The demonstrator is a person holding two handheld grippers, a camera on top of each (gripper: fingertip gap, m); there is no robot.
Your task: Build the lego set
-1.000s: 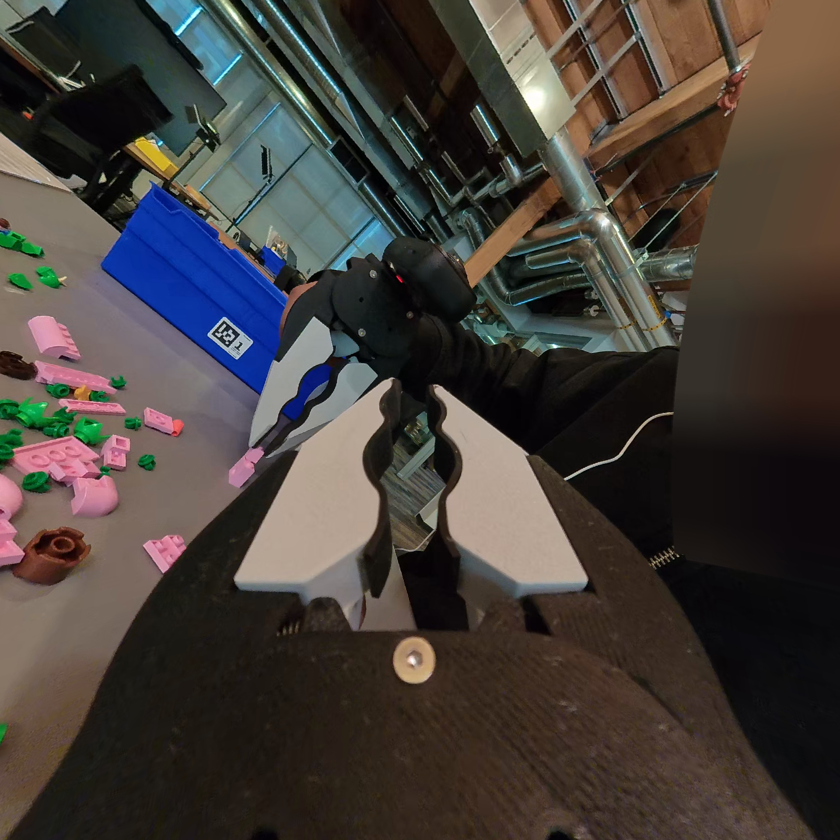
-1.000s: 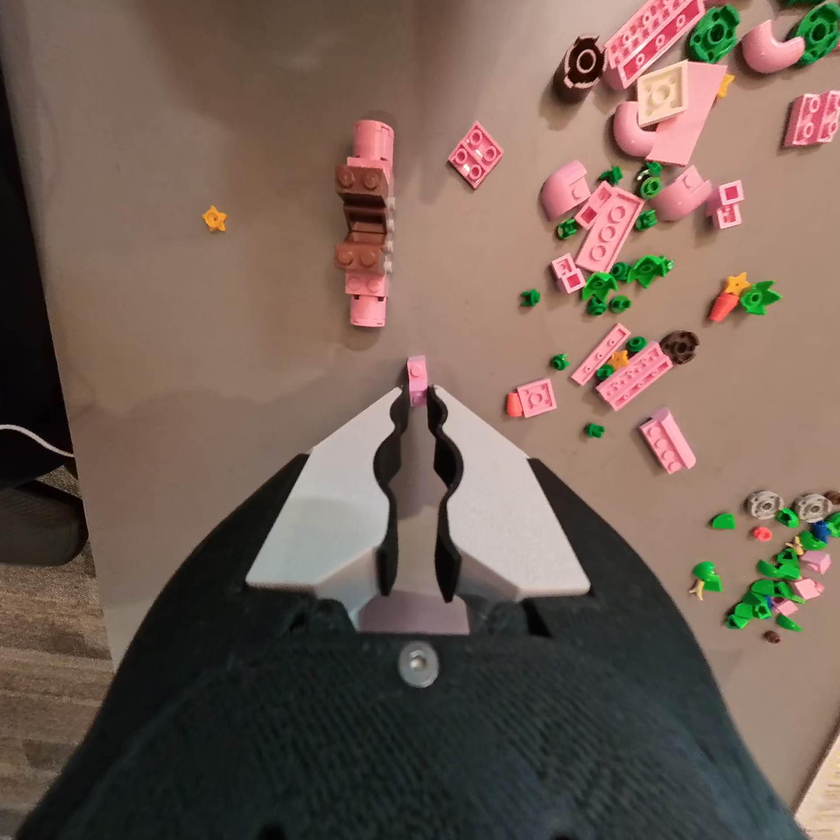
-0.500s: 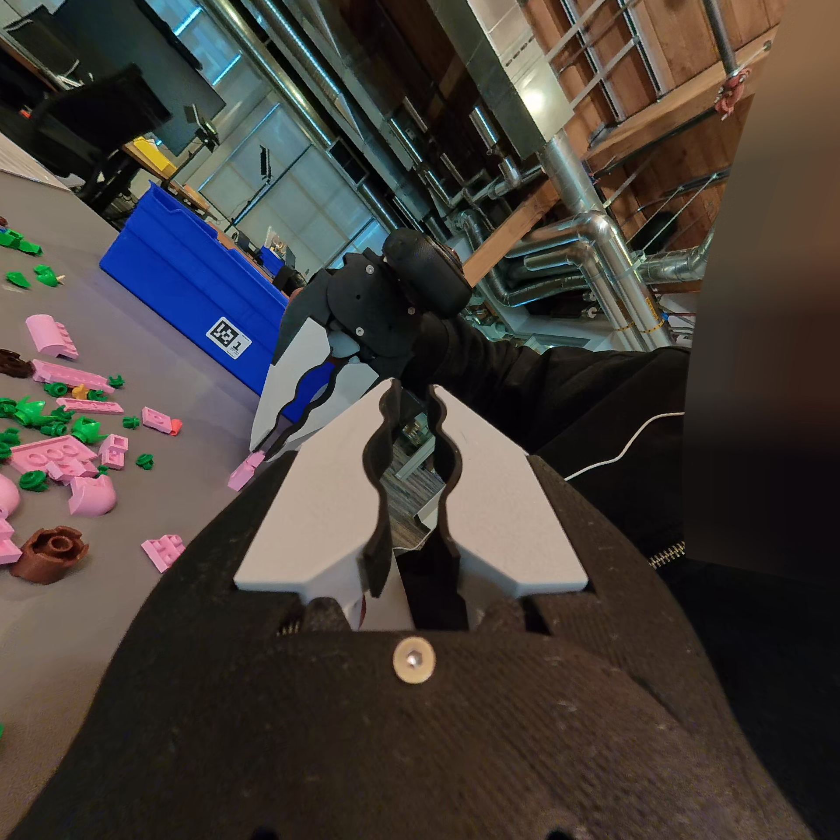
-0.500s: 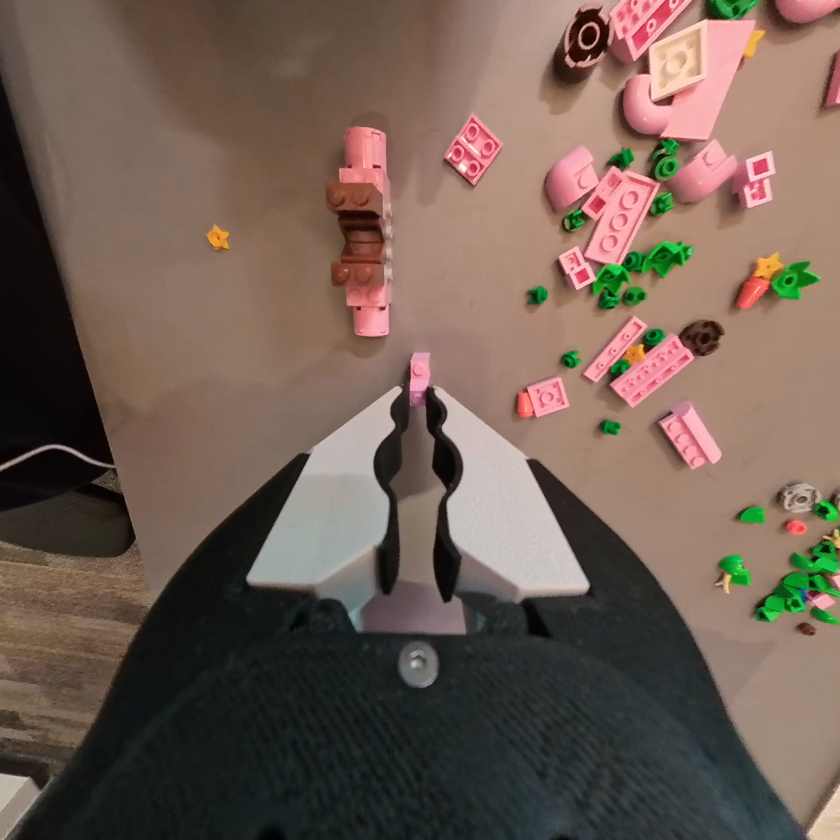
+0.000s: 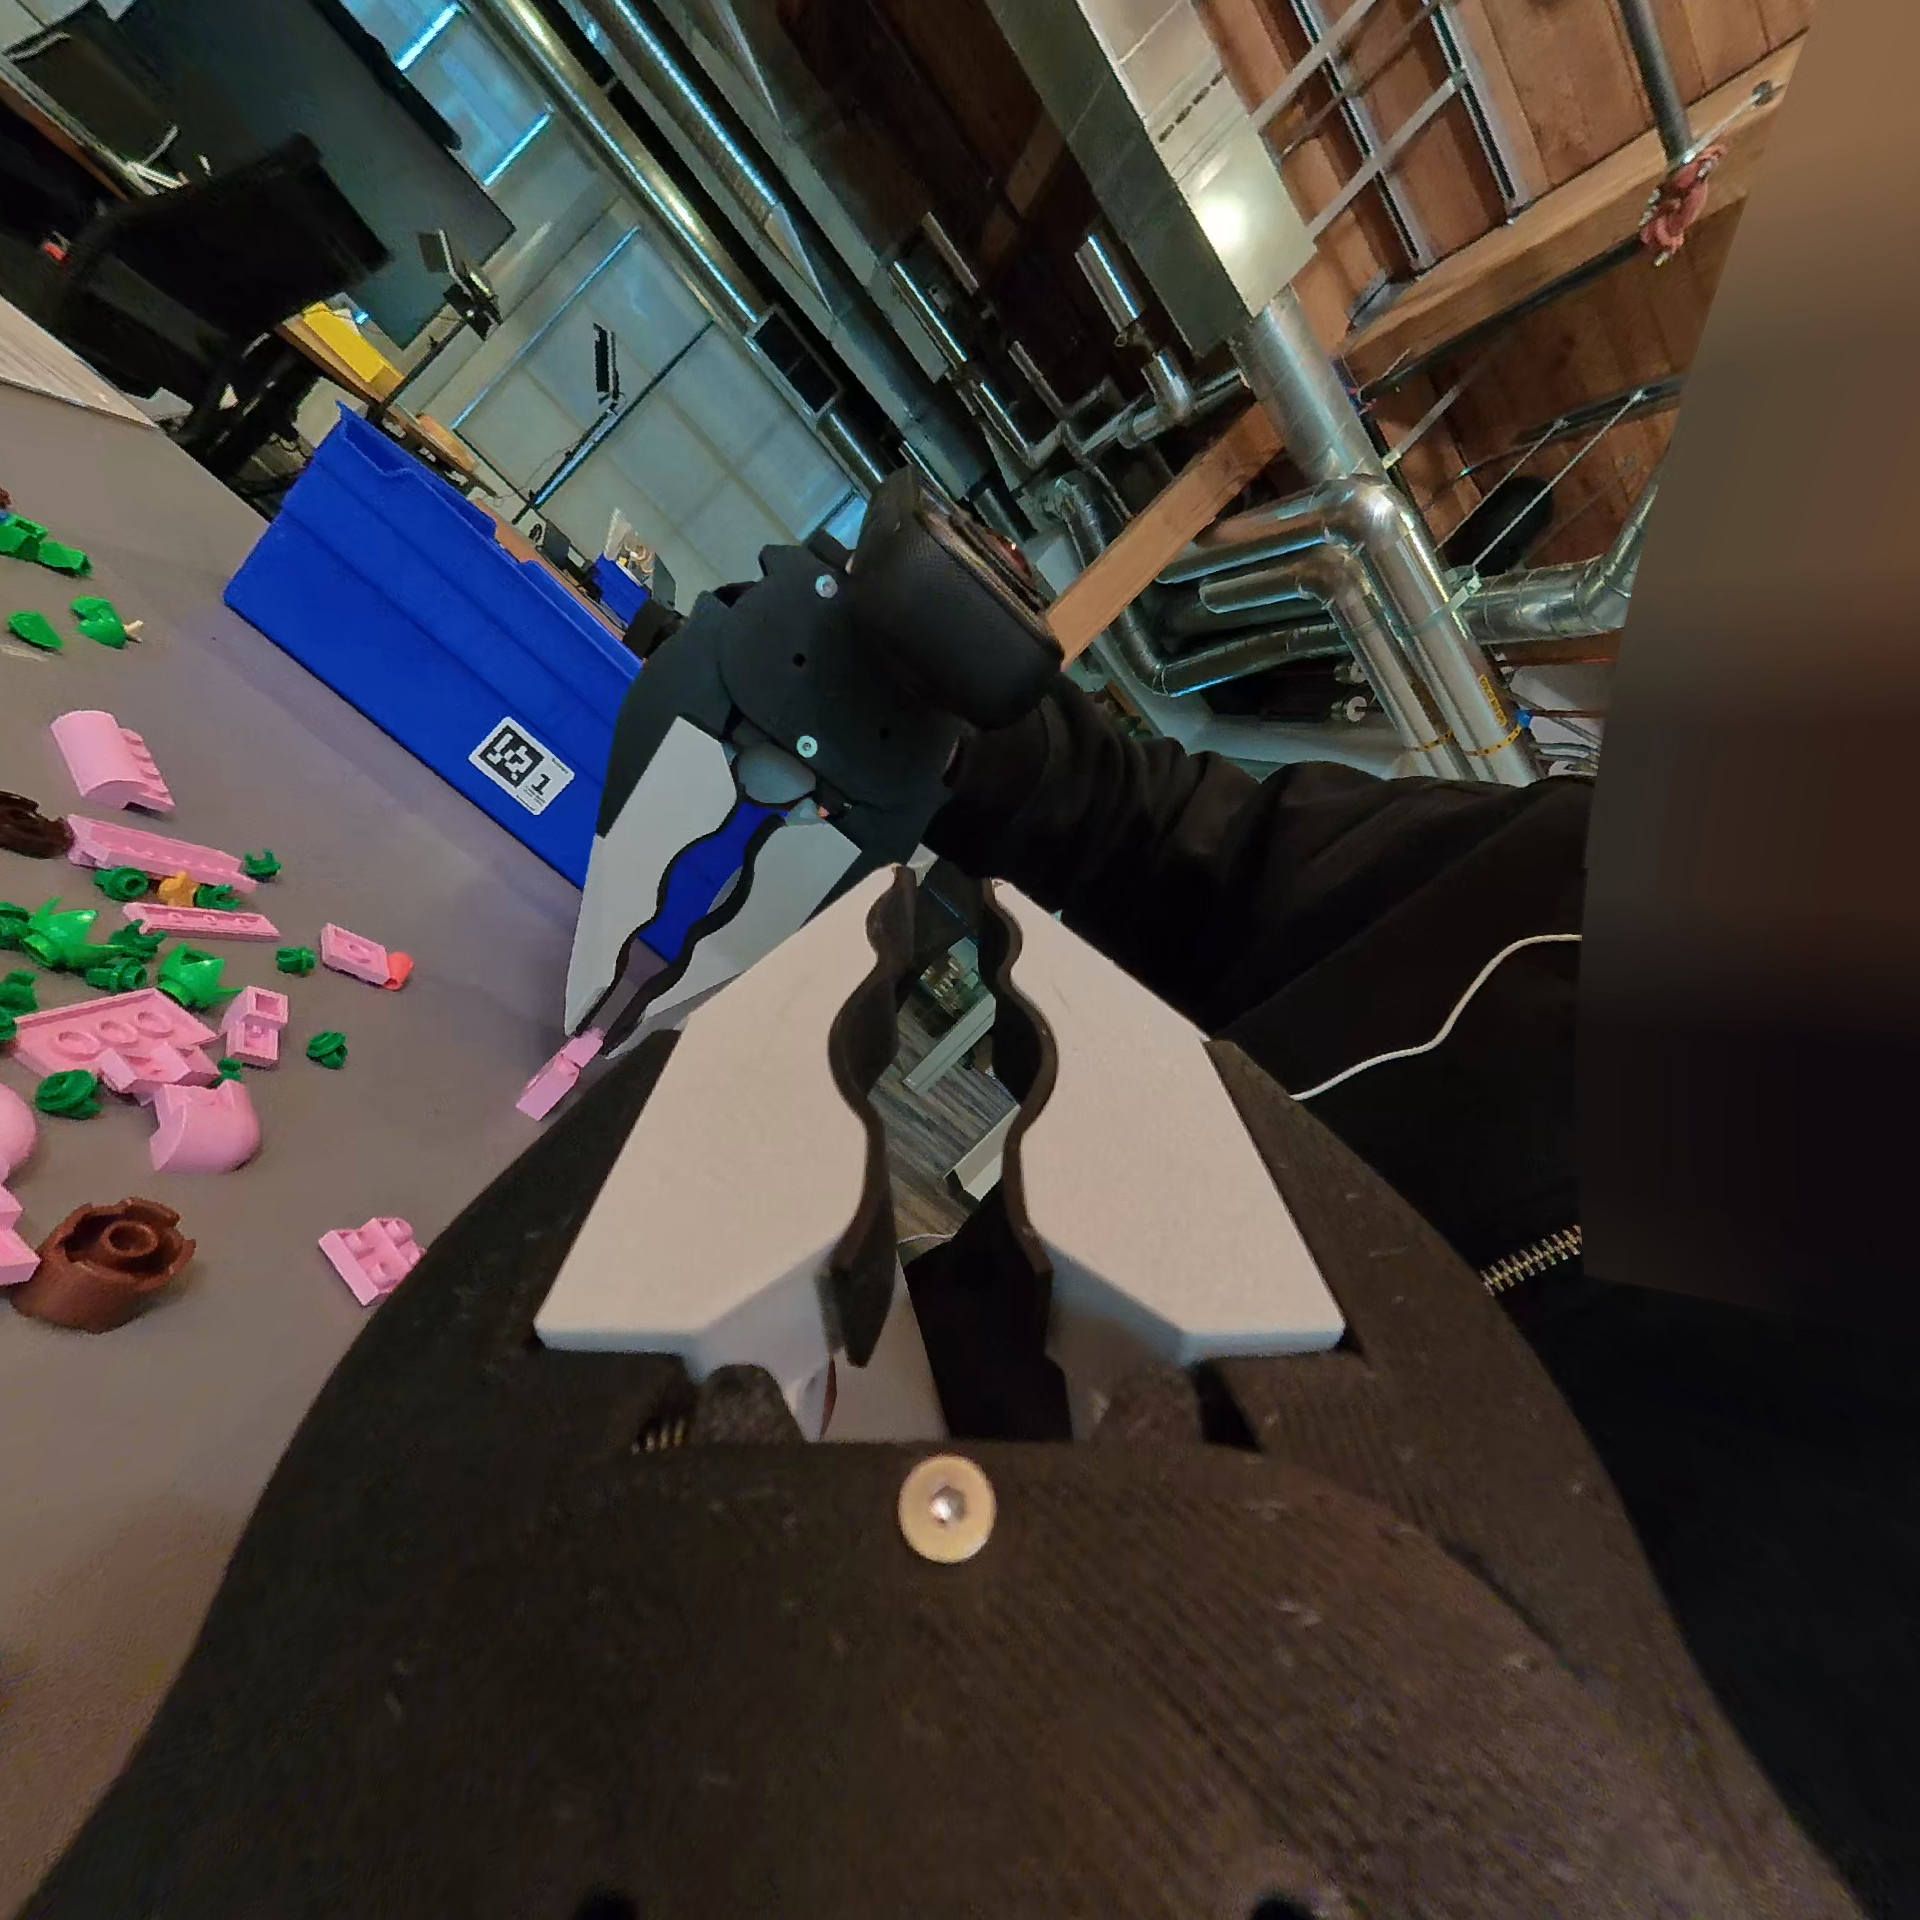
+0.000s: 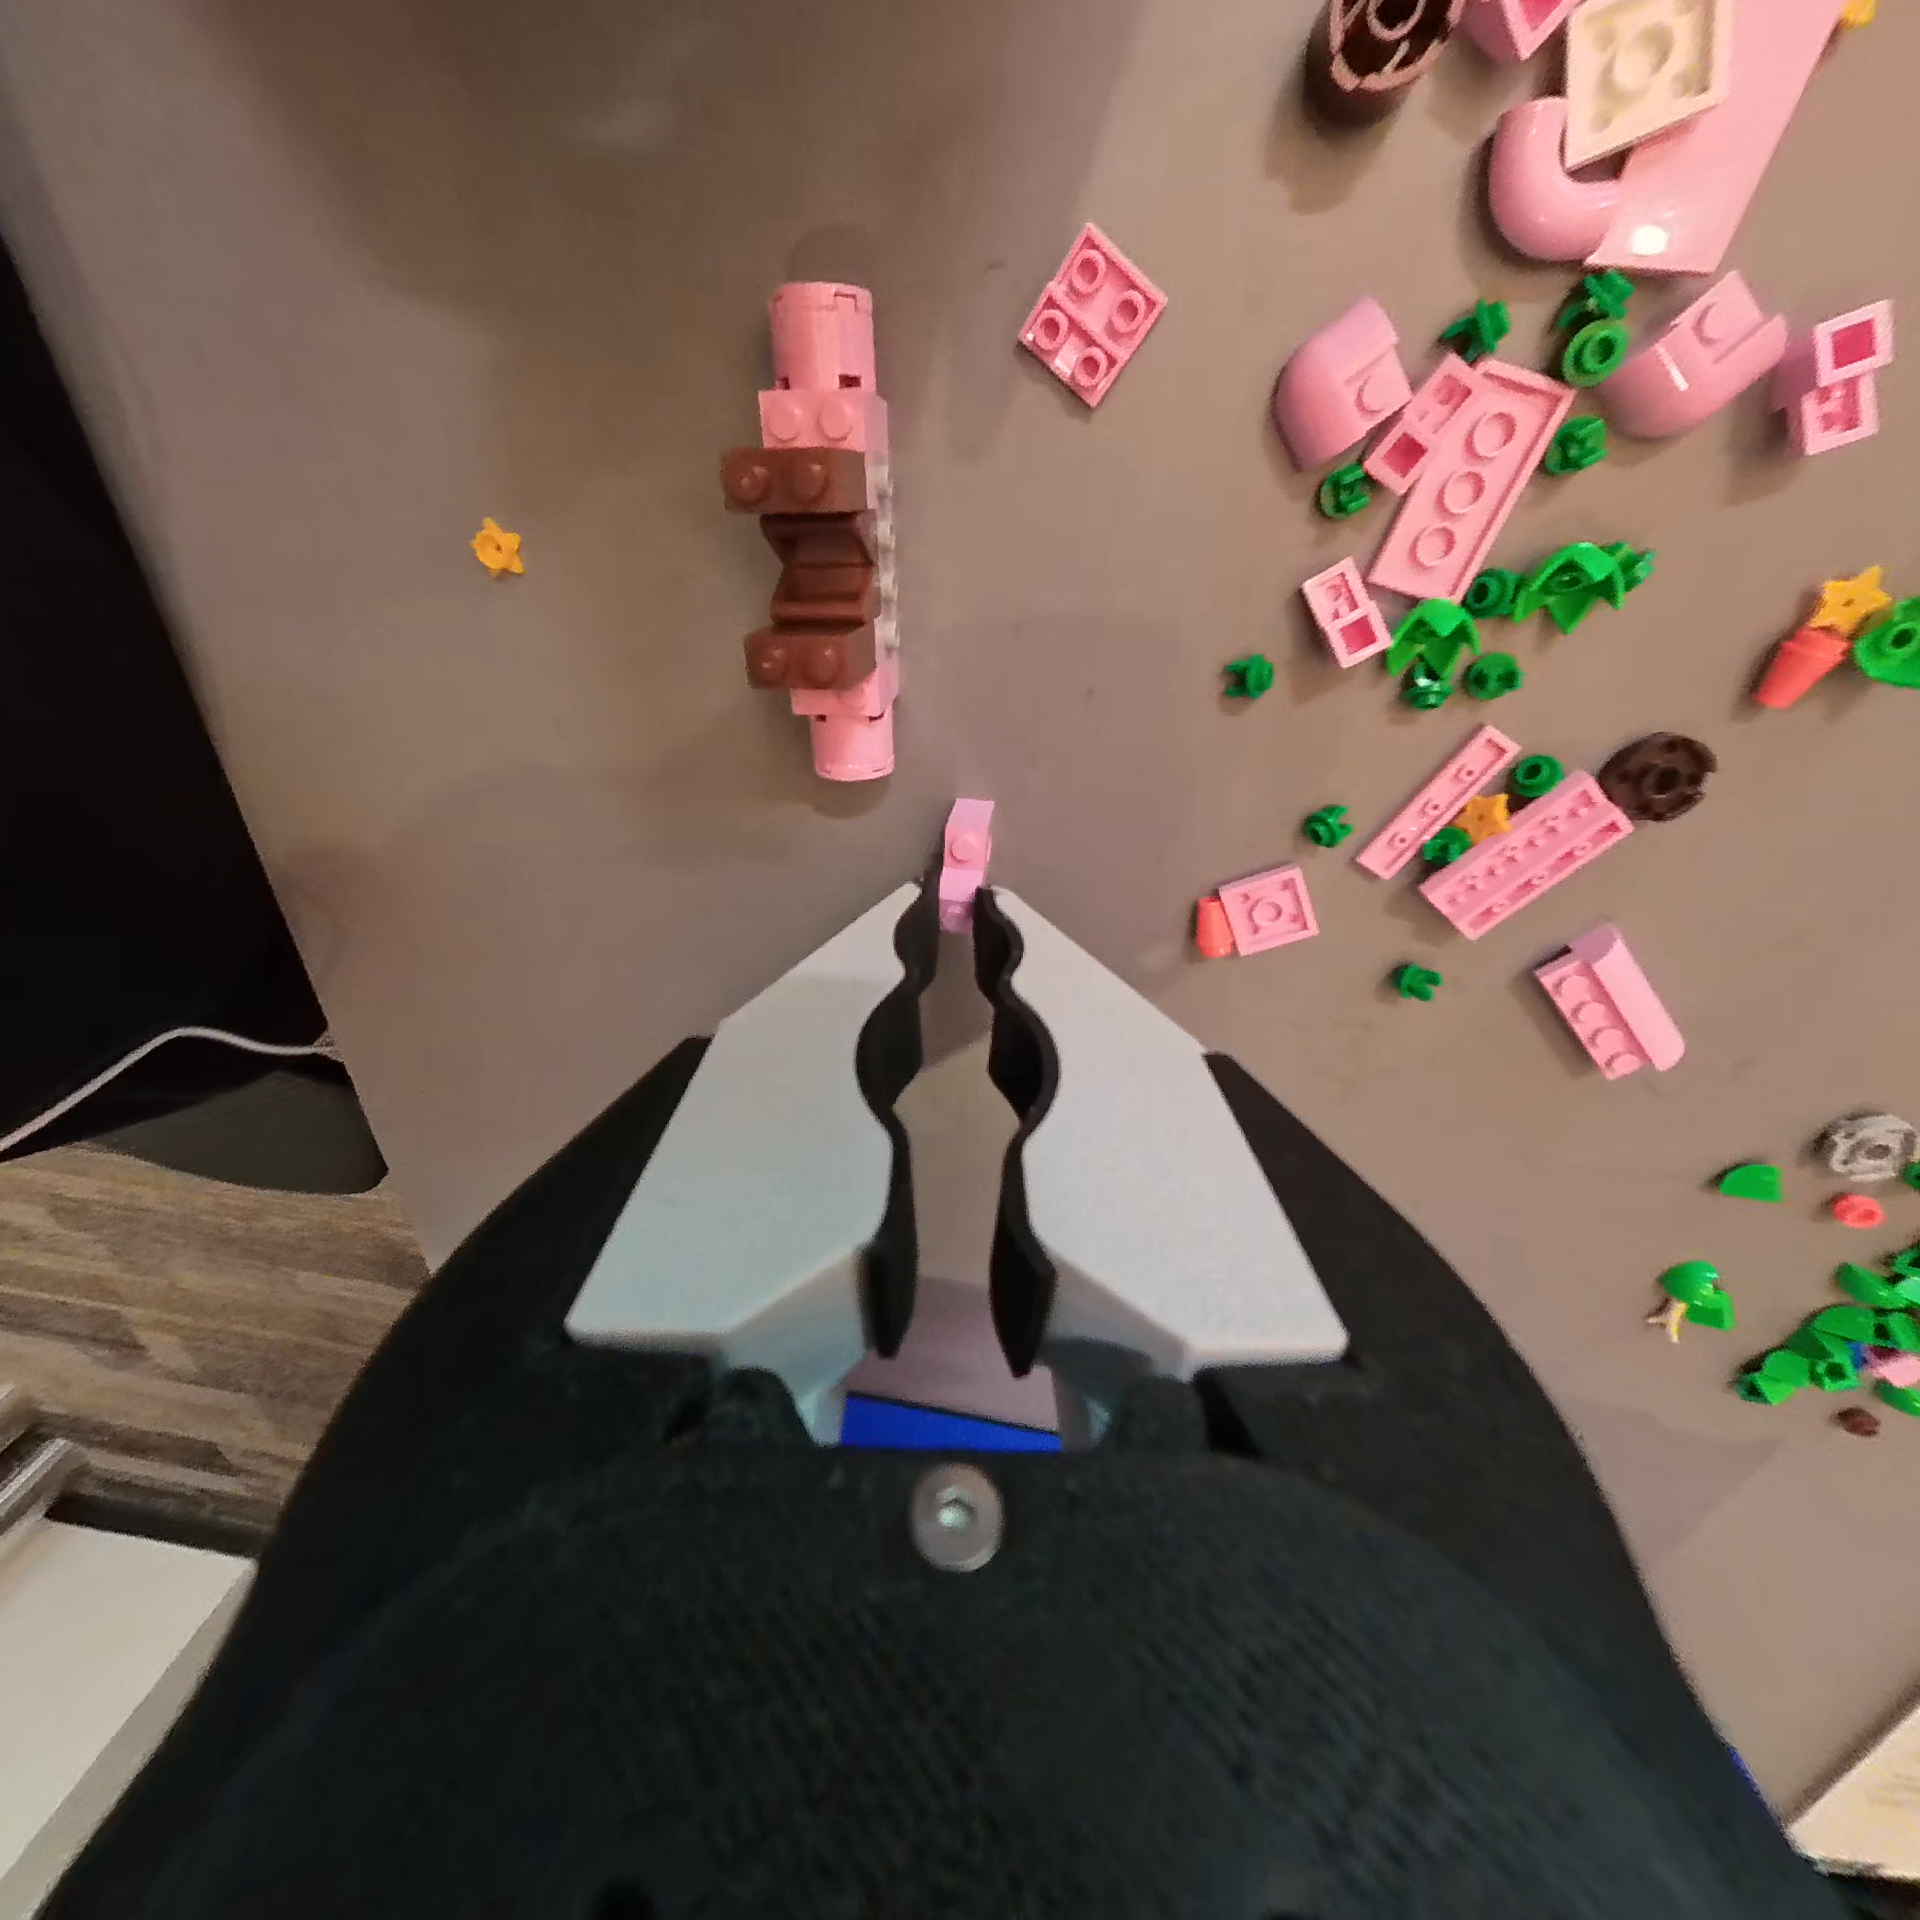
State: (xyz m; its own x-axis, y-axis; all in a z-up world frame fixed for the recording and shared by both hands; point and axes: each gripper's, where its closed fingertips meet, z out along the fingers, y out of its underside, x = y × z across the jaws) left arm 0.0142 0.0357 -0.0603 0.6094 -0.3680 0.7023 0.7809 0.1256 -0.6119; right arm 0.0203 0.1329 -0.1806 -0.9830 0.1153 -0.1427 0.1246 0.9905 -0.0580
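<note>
Right gripper (image 6: pixel 958 902) pinched nearly closed, pointing down, left gripper (image 5: pixel 943 896) parted, raised

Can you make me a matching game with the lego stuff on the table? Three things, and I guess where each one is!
Things:
1. small pink brick
2. pink and brown build
3. yellow star piece

Places:
A. lying alone near the table's edge
B. pinched in the right tool
C. lying on the table just ahead of the right tool

Pairs: 1-B, 2-C, 3-A
</note>
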